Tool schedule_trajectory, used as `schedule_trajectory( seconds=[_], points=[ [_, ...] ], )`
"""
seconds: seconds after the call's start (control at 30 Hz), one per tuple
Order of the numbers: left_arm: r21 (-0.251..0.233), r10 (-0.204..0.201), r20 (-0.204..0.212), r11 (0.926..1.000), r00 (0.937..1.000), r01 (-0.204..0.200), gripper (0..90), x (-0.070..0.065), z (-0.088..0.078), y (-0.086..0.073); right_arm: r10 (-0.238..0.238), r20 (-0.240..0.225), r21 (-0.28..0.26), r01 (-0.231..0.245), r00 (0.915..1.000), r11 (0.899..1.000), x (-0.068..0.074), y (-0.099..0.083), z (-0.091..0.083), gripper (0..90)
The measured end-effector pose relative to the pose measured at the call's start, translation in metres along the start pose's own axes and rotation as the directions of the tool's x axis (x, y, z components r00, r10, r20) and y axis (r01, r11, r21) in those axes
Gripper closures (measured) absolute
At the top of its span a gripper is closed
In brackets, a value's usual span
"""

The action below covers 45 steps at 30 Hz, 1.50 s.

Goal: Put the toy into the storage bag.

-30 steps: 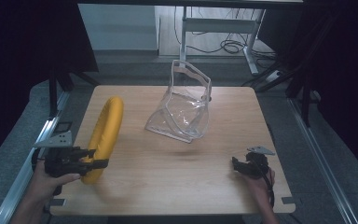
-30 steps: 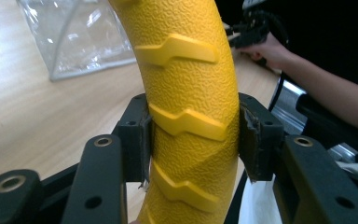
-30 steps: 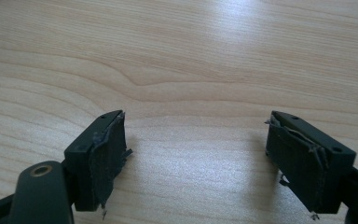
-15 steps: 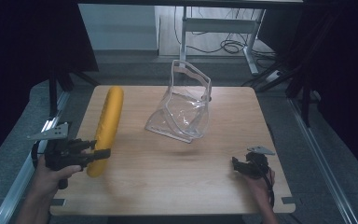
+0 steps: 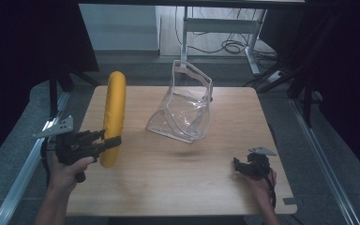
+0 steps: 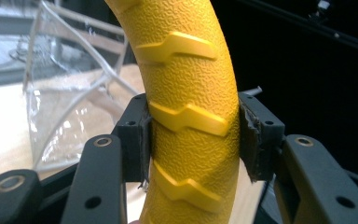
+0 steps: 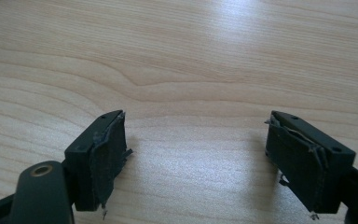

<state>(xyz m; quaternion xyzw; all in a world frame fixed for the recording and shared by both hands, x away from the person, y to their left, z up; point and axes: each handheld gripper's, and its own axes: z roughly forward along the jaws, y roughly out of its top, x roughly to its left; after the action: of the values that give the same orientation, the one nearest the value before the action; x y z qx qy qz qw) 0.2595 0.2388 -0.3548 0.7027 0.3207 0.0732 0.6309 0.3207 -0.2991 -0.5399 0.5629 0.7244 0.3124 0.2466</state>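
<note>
Yellow ring point(image 6: 186, 93) | left tongs point(image 6: 193, 140) clamped on it | right tongs point(image 7: 196, 158) apart, empty

Two black handheld grippers, left gripper point(image 5: 114, 141) topped by a grey three-cornered plate with small holes, right gripper point(image 5: 236, 164) with a smaller grey plate, black jaw arms with brass-ringed rivets and screw holes, frayed dark pads point(image 7: 106, 154), bare forearms, black trailing cable

Bare table point(image 5: 178, 183) lies open between both sides; the clear plastic bag point(image 5: 183, 110) blocks the far middle
</note>
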Motion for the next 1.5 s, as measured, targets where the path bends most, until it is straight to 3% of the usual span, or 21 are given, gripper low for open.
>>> schedule_trajectory(
  seconds=[0.2, 0.37, 0.5, 0.8, 1.5],
  points=[
    [-0.040, 0.041, -0.011, 0.9984, 0.9991, -0.041, 51.6, -0.011, 0.018, 0.007, -0.003, 0.001, 0.001, 0.003, 1.0000, 1.000, 0.000, 0.000, 0.000, 20.5],
    [-0.056, 0.047, 0.000, 0.9973, 0.9989, -0.047, 51.6, -0.015, 0.028, 0.009, 0.000, 0.001, 0.003, 0.000, 1.0000, 1.000, 0.000, 0.000, 0.000, 20.5],
    [-0.066, 0.057, -0.016, 0.9961, 0.9982, -0.058, 51.6, -0.016, 0.036, 0.009, 0.000, 0.001, 0.002, 0.000, 1.0000, 1.000, 0.000, 0.000, 0.000, 20.5],
    [-0.094, 0.061, -0.067, 0.9933, 0.9959, -0.067, 51.6, -0.016, 0.051, 0.007, 0.001, 0.000, 0.002, -0.001, 1.0000, 1.000, 0.000, 0.000, 0.000, 20.6],
    [-0.143, 0.068, -0.082, 0.9865, 0.9943, -0.079, 51.6, -0.018, 0.072, 0.025, -0.001, 0.001, 0.002, 0.001, 1.0000, 1.000, 0.000, 0.000, 0.000, 20.6]
  ],
)
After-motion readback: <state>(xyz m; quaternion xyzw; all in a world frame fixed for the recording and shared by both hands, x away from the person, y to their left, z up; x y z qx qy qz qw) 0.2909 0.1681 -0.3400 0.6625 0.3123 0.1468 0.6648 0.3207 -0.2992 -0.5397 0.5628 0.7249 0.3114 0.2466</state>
